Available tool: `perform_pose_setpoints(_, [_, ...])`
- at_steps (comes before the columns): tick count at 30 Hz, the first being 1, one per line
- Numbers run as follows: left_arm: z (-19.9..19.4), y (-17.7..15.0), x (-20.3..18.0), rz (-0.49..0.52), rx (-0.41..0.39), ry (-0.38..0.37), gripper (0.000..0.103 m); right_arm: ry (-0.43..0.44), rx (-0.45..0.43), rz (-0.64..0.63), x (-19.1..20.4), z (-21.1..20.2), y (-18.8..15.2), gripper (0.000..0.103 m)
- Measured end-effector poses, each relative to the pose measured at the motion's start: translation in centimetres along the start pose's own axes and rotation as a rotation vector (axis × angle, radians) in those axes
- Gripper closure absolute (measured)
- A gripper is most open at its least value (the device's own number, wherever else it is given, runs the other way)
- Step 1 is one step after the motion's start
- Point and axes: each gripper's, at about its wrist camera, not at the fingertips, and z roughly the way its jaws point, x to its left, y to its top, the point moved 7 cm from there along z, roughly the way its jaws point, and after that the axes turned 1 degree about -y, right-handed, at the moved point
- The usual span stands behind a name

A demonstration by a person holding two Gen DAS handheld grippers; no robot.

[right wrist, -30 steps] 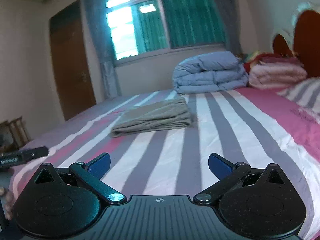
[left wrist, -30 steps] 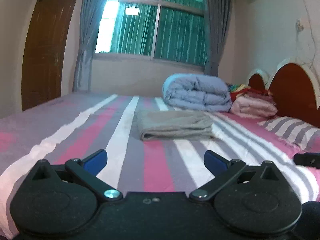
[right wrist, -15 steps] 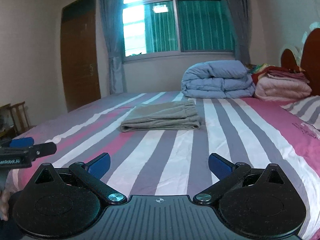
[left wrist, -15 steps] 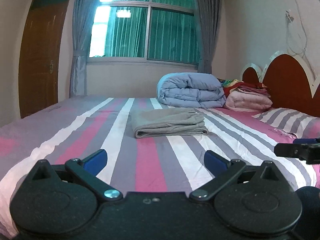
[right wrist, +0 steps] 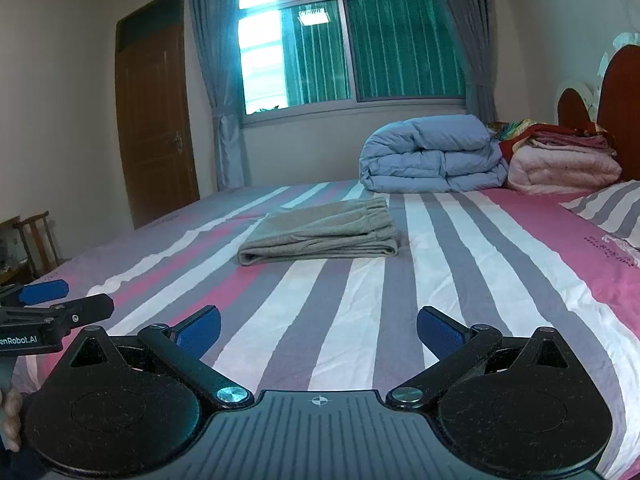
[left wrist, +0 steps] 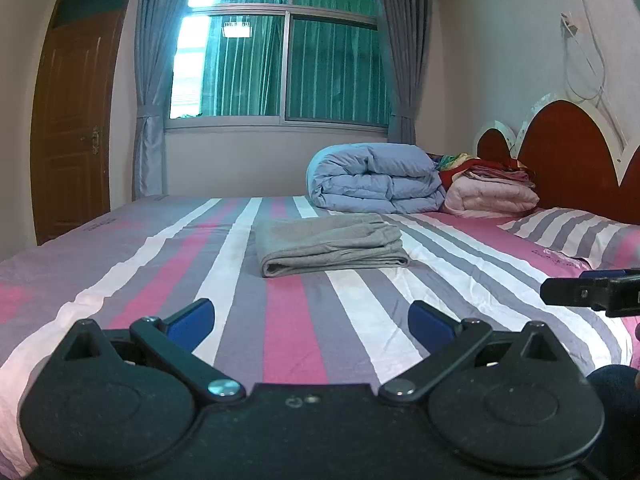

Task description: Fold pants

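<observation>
Left wrist view, right claw point(left wrist: 592, 294) higher now, pants point(left wrist: 330, 244) unmoved

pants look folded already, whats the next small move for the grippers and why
Probably none on the cloth: keep both grippers back. The grey pants lie in a compact folded stack on the striped bed, edges roughly even. The left gripper and right gripper are open, empty and well short of the stack, so the fold looks finished.

Blue duvet point(left wrist: 374, 178) beside pink blankets point(left wrist: 490, 196); door point(right wrist: 156, 124); window point(left wrist: 280, 64).
</observation>
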Motion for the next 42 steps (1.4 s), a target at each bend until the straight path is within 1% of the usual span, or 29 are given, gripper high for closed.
perform_pose_setpoints(42, [0.01, -0.09, -0.35, 0.005, 0.003, -0.006, 0.006, 0.003, 0.004, -0.001, -0.17, -0.16, -0.08, 0.000])
